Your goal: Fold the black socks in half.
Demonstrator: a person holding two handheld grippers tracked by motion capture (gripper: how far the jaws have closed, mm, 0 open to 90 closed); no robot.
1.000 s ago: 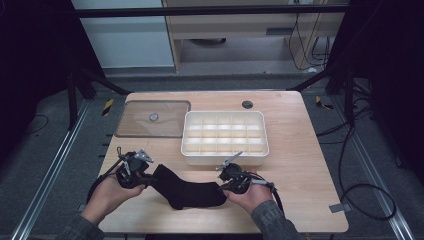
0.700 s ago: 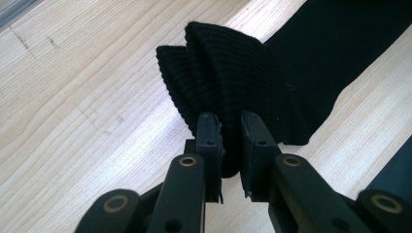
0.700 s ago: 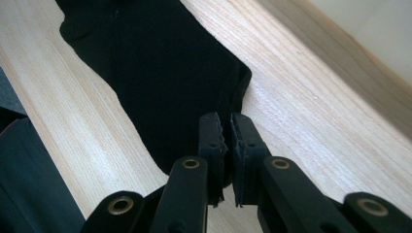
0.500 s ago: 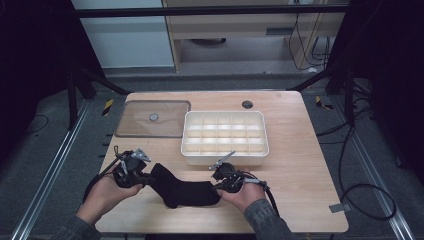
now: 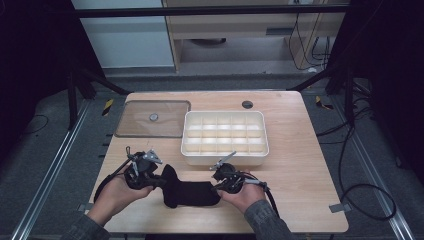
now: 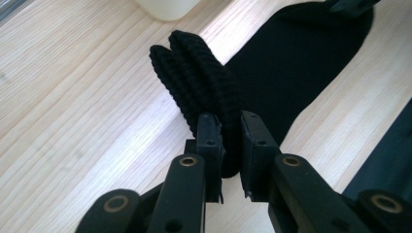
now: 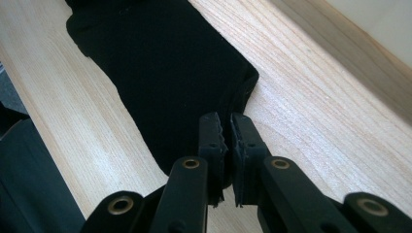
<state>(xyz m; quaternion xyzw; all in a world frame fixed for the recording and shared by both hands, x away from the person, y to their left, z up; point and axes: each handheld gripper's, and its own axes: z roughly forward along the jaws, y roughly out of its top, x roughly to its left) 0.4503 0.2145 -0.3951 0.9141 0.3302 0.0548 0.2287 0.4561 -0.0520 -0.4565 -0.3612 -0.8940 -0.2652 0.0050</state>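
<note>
Sock (image 5: 192,192) lies near the desk's front edge, soft and floppy, best held by its ends; left gripper (image 6: 228,141) and right gripper (image 7: 226,138) each pinch one

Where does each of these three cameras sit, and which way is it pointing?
High view: above the person's side, looking forward and down on the table; shows both forearms, left gripper, right gripper.
Left gripper view: rides that gripper, looking along its fingers, clamped on the black sock cuff.
Right gripper view: rides that gripper, facing the sock's other end, pinched.
All three share the sock and wooden tabletop.
</note>
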